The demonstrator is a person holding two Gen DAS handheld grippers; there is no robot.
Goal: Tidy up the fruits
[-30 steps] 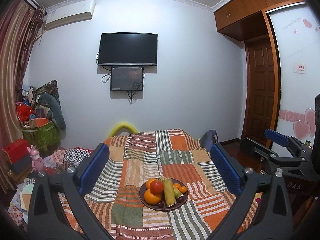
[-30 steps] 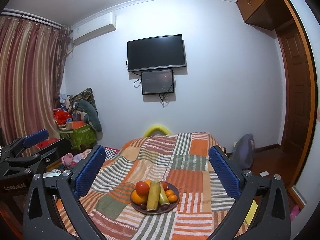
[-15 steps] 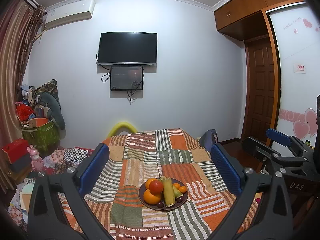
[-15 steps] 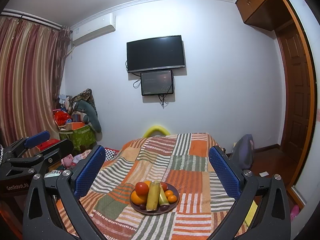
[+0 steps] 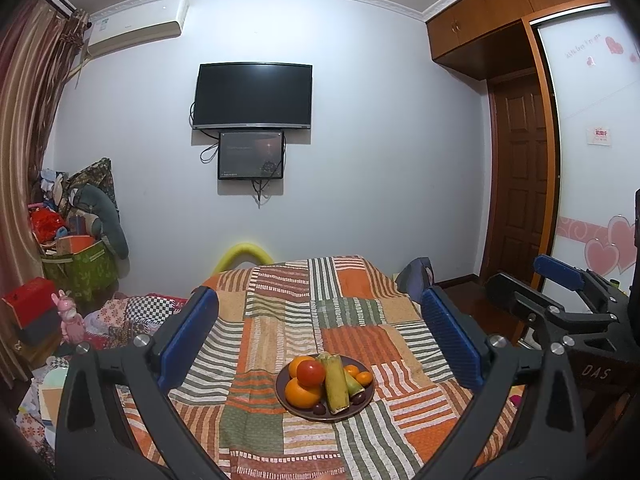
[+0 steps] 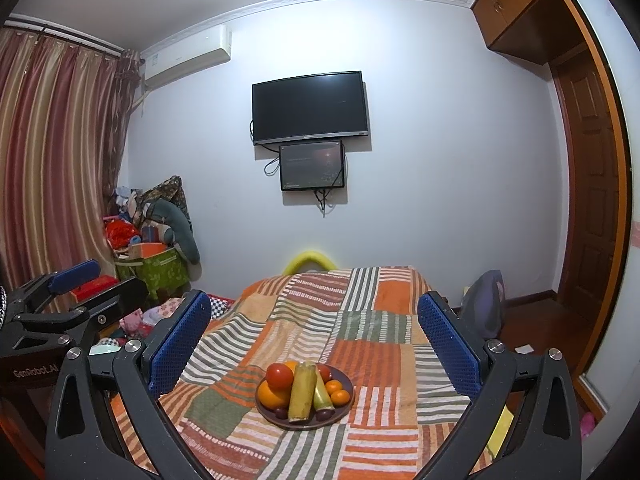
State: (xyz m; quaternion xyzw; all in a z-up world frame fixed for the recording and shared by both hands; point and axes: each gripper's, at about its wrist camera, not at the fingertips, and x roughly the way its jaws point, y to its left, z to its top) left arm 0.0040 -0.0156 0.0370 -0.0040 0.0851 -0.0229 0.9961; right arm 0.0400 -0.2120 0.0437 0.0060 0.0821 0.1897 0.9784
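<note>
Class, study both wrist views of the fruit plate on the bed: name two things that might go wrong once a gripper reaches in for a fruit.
1. The plate sits on a soft patchwork quilt, so pressing down may tip it.
2. The fruit is heaped: the tomato rests on an orange beside the long yellow-green stalk, so lifting one may roll others off. Both the left gripper and the right gripper are open and well short of the plate.

Cloth, plastic and polished wood on show here.
The quilt [image 5: 280,320] is woven patchwork cloth, matt and slightly nubbly; on it a smooth, dull-brown plate [image 6: 347,385] carries a glossy tomato [image 6: 279,375] and waxy oranges [image 5: 300,393]. The left gripper [image 5: 318,336] has matt black plastic arms, dimpled blue rubbery pads and bright metal screws. At three o'clock, the wooden door [image 5: 520,184] shines with varnish.
</note>
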